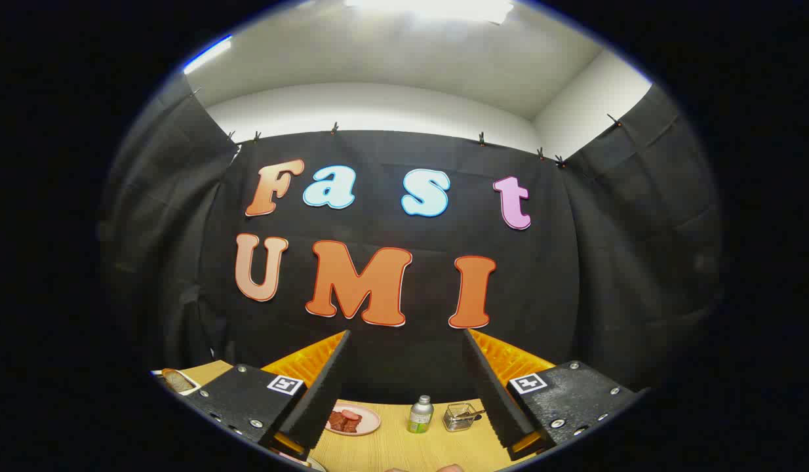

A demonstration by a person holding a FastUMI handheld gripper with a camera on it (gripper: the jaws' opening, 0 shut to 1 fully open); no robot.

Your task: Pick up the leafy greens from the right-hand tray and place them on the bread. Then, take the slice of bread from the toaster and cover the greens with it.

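Brown bread (pixel 176 380) lies left of the wide-apart gripper (pixel 404 341).

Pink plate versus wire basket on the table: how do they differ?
The pink plate is flat, solid and holds reddish meat slices; the wire basket is boxy, see-through metal. The plate lies beside one finger of the open claw, the basket beside the other. Both rest on the wooden table.

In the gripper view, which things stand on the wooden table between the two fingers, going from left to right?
The tongs are open, with nothing between the fingers. On the table beyond them, left to right: pink plate with red slices → small silver-capped bottle → small wire basket.
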